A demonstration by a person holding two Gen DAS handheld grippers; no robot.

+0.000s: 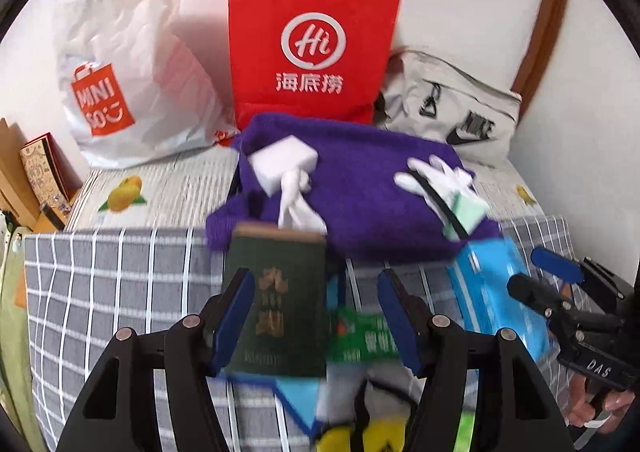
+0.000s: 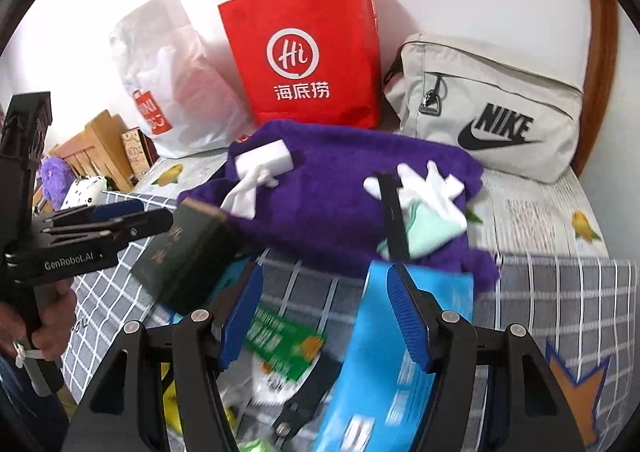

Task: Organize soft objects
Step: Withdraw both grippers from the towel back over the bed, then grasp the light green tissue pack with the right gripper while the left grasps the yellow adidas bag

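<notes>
Two grippers over the bed. The left gripper (image 1: 316, 316) has its blue pads apart; one dark green hardcover book (image 1: 276, 308) sits against the left pad, but whether it's pinched is hard to say. The right gripper (image 2: 324, 316) is spread wide above one light blue packet (image 2: 396, 352) and one green snack packet (image 2: 280, 344), both on the grey checked blanket (image 2: 560, 284). Further back lies one purple fuzzy towel (image 2: 332, 188) with one white sponge block (image 2: 262, 158). Against the wall: one white plastic bag (image 2: 176, 92), one red paper bag (image 2: 304, 52), one grey Nike pouch (image 2: 492, 108).
</notes>
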